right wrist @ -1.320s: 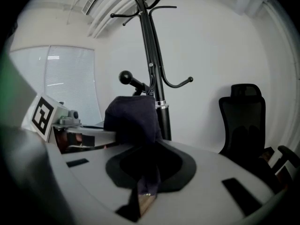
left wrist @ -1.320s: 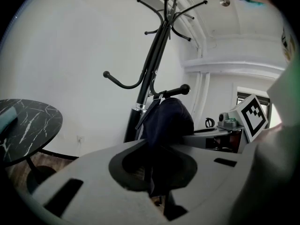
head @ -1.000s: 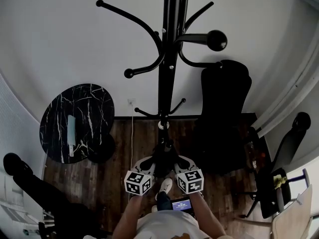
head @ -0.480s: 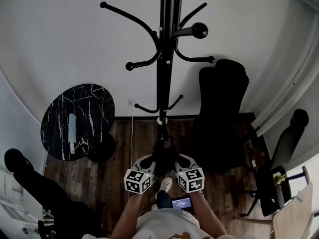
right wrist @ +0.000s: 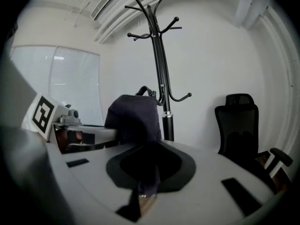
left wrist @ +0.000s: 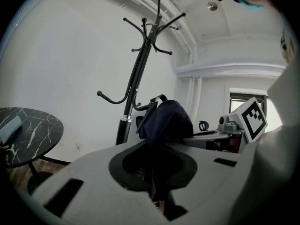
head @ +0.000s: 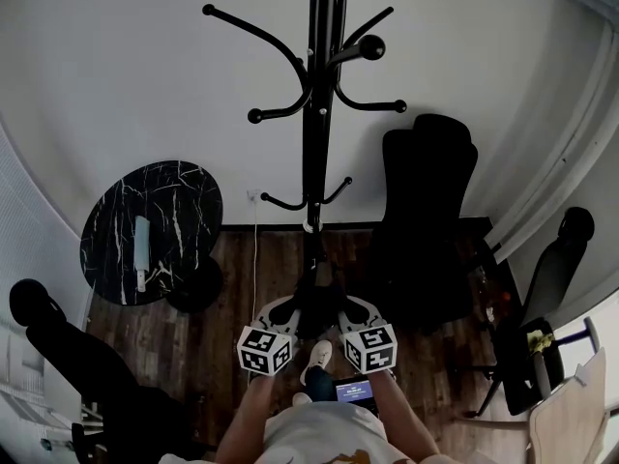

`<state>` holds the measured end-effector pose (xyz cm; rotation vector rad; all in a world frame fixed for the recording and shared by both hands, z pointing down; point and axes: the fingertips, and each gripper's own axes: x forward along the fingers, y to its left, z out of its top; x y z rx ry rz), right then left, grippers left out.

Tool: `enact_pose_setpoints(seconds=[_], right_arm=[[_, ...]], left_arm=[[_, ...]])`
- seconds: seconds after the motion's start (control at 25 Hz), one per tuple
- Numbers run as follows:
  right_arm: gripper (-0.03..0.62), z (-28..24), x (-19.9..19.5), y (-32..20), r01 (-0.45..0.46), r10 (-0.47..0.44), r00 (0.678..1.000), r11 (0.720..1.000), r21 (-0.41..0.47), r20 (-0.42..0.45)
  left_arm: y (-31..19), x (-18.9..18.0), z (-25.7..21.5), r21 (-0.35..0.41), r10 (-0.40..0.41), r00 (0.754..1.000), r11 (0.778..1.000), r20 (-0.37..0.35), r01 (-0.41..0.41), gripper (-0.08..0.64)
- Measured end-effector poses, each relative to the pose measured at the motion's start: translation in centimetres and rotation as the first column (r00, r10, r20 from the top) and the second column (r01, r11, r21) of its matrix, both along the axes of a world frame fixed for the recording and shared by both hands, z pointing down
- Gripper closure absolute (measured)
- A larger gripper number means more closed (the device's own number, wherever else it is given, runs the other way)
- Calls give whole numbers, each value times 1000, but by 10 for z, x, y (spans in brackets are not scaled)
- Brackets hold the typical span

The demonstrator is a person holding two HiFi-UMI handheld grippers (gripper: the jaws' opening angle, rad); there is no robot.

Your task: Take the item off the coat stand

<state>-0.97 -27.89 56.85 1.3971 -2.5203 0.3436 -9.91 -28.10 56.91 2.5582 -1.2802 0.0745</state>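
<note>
Head view showed the left gripper (head: pixel 286 315) and right gripper (head: pixel 350 312) side by side, low and near the person, with a dark navy bag (head: pixel 317 303) between them. Each gripper's jaws were almost together, pinching the bag's fabric. The bag hung clear of the black coat stand (head: pixel 311 143) just beyond, between a marble round table (head: pixel 184 201) on the left and an office chair (head: pixel 426 191) on the right.
</note>
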Motion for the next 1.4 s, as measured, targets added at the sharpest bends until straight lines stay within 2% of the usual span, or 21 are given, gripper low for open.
enact_pose_setpoints(seconds=[0.2, 0.68, 0.84, 1.0, 1.4], right_arm=[[557, -7, 3, 11, -15, 15, 1000, 1000, 19, 4], [557, -34, 16, 34, 22, -25, 999, 998, 64, 42], [557, -42, 25, 60, 46, -50, 998, 996, 77, 48], [557, -44, 38, 90, 58, -63, 996, 996, 74, 60], [557, -55, 43, 172, 115, -127, 988, 985, 127, 88]], left_arm=[[10, 4, -6, 19, 4, 1000, 1000, 4, -4, 529], [39, 14, -34, 68, -69, 998, 995, -13, 70, 529], [67, 24, -40, 67, -100, 995, 993, -24, 102, 529], [101, 37, -43, 70, -116, 993, 991, -5, 116, 529], [191, 41, -53, 120, -201, 980, 972, -6, 200, 529]])
